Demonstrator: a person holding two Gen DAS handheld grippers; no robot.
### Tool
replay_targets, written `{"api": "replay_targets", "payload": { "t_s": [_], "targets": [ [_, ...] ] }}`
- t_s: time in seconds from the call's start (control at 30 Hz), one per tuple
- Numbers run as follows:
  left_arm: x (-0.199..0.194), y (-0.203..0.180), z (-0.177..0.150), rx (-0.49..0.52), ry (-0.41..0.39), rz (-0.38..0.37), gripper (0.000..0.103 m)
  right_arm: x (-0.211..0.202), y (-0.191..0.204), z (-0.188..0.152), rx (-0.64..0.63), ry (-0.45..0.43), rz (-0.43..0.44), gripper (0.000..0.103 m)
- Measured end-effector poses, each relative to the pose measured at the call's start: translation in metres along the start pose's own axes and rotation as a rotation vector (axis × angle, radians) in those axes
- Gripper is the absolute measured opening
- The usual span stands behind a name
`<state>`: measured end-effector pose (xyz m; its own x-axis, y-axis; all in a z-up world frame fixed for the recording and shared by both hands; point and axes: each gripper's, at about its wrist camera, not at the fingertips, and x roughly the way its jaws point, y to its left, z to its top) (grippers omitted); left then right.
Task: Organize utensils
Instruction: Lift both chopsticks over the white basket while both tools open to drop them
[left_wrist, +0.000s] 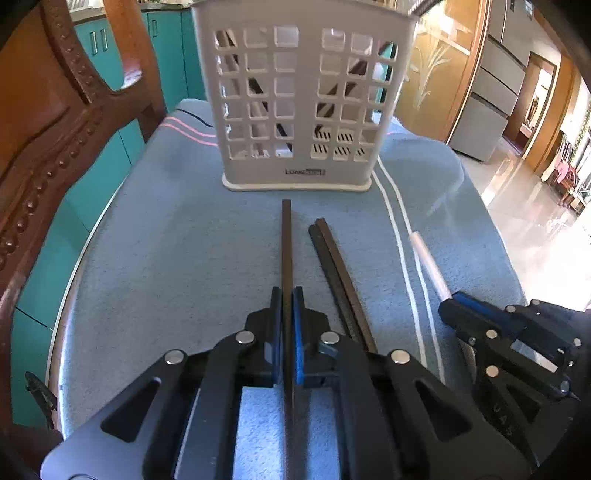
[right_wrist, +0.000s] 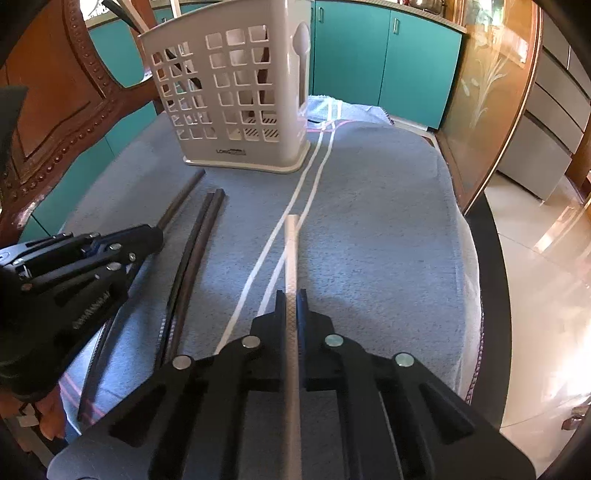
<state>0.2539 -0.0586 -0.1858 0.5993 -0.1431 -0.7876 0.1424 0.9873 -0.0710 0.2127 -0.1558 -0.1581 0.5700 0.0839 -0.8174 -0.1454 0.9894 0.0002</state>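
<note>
A white slotted utensil holder (left_wrist: 295, 99) stands upright at the far end of the blue towel; it also shows in the right wrist view (right_wrist: 236, 96). My left gripper (left_wrist: 287, 295) is shut on a dark chopstick (left_wrist: 286, 240) that points at the holder. Two more dark chopsticks (left_wrist: 338, 273) lie side by side on the towel just right of it. My right gripper (right_wrist: 291, 295) is shut on a white chopstick (right_wrist: 291, 251), seen from the left wrist view as a pale stick (left_wrist: 430, 264). The holder has several utensils inside, partly hidden.
A blue towel with white stripes (left_wrist: 166, 240) covers the round table. A carved wooden chair back (left_wrist: 55, 110) stands at the left. Teal cabinets (right_wrist: 369, 55) are behind. The table edge drops to a glossy floor (right_wrist: 546, 295) on the right.
</note>
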Motion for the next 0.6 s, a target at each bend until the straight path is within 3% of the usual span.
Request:
{"api": "replay_targets", "payload": {
  "t_s": [0.27,0.47,0.6],
  "targets": [
    [-0.062,0.009,0.012,-0.03,-0.129,-0.016,0.007,-0.059,0.018,0.009,-0.058,-0.157,-0.064,0.006],
    [-0.118,0.018,0.023,-0.052,-0.227,-0.065,0.007,-0.111,0.016,0.02,-0.033,-0.256,0.021,0.006],
    [-0.16,0.028,0.035,-0.065,-0.297,-0.127,0.007,-0.148,0.006,0.034,-0.002,-0.311,0.124,0.006]
  ]
}}
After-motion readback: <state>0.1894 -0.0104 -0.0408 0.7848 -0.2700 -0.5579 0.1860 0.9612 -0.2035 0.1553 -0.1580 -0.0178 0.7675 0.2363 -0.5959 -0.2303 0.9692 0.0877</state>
